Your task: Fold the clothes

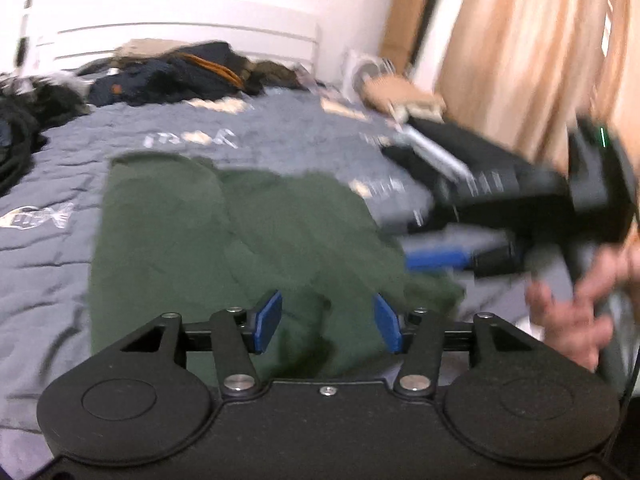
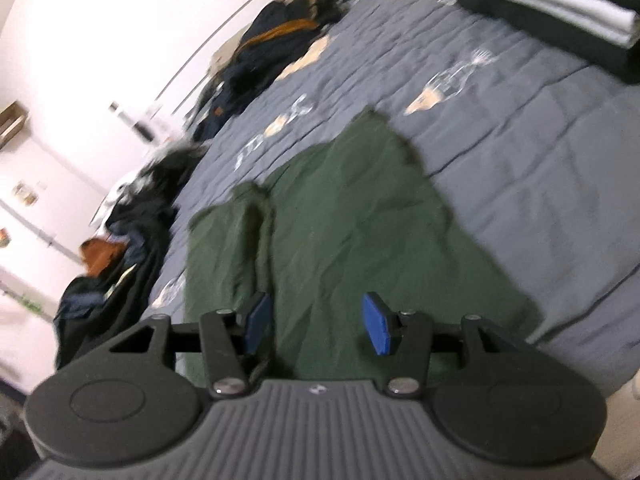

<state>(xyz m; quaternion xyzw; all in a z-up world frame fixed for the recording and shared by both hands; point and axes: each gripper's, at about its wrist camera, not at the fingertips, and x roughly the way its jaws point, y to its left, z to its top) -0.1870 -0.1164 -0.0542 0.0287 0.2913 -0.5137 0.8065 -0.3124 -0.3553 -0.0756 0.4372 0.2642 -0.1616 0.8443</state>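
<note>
A dark green garment (image 1: 224,240) lies spread and partly folded on the grey-blue bedspread (image 1: 52,264). It also shows in the right wrist view (image 2: 352,224), with a bunched ridge along its left side. My left gripper (image 1: 327,322) is open and empty just above the garment's near edge. My right gripper (image 2: 316,322) is open and empty over the garment's near part. The right gripper (image 1: 436,259) also shows blurred in the left wrist view, at the garment's right edge, held by a hand (image 1: 572,316).
A pile of dark clothes (image 1: 172,76) lies at the head of the bed, more at the left edge (image 2: 116,248). A folded black and white stack (image 2: 560,4) sits at the far right of the bed. Curtains (image 1: 532,48) hang at the right.
</note>
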